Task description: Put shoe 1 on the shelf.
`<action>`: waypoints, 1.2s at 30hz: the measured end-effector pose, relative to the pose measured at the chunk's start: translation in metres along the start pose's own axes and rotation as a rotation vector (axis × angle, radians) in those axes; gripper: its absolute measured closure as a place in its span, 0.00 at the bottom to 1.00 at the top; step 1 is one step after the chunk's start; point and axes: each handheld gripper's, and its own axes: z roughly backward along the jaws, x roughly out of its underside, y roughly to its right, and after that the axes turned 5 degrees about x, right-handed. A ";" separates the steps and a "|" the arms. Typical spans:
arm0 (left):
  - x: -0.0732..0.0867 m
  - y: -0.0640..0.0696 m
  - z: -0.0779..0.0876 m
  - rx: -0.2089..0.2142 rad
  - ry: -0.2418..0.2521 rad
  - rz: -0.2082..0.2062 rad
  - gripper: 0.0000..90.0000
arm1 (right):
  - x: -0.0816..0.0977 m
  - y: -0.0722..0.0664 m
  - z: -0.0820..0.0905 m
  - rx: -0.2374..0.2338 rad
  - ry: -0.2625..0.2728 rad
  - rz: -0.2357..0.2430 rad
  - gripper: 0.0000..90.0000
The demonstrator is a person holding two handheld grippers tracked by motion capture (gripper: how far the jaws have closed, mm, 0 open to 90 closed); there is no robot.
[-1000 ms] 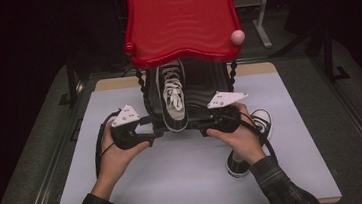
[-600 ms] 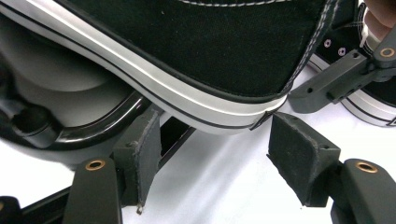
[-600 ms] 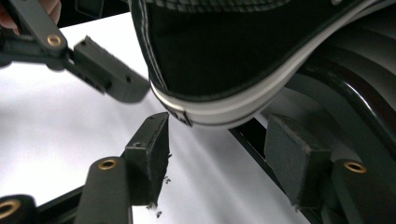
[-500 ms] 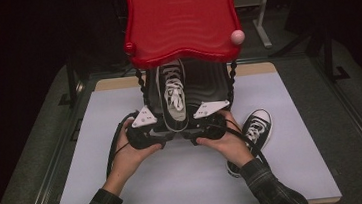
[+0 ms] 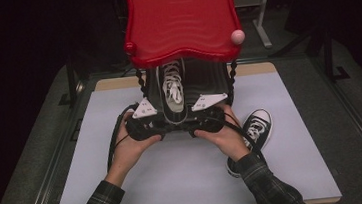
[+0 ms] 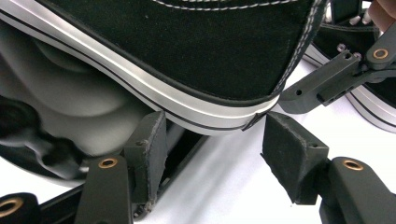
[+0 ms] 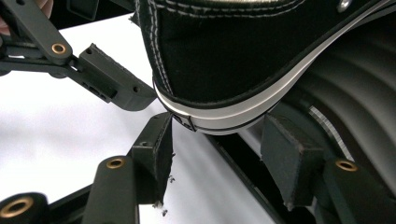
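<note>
Both claws of mine sit at the heel of the black high-top sneaker, one on each side, low against the table. From above, my left claw is at the sneaker's left and my right claw at its right, each under its grey three-cornered plate, with my hands wrapped round the bodies behind them. The sneaker rests on the dark ribbed lower shelf of the red rack, toe pointing away from me, white laces up, heel at the front edge of that shelf. In the left gripper view my left claw stands fairly wide, its jaws having just been closing; the white sole rim of the sneaker hangs just above and between the pads, and I see no pad pressing on it. In the right gripper view my right claw is likewise parted, the heel corner of the sneaker just above the gap; the left pad's upper corner looks very close to the rubber rim, though I cannot tell whether it touches. Each of these views also shows the tip of the other claw reaching in beside the heel. A second black sneaker lies on the white table mat to the right of my right forearm, apart from the rack.
</note>
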 end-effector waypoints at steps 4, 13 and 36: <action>-0.005 -0.004 0.000 -0.035 0.009 -0.014 0.48 | -0.007 0.004 -0.003 0.024 0.009 0.003 0.49; -0.015 -0.014 -0.002 -0.098 0.065 -0.005 0.53 | -0.020 0.015 -0.008 0.068 0.054 0.004 0.50; -0.016 -0.026 -0.015 -0.193 0.064 0.007 0.61 | -0.038 0.016 -0.027 0.199 0.017 0.064 0.54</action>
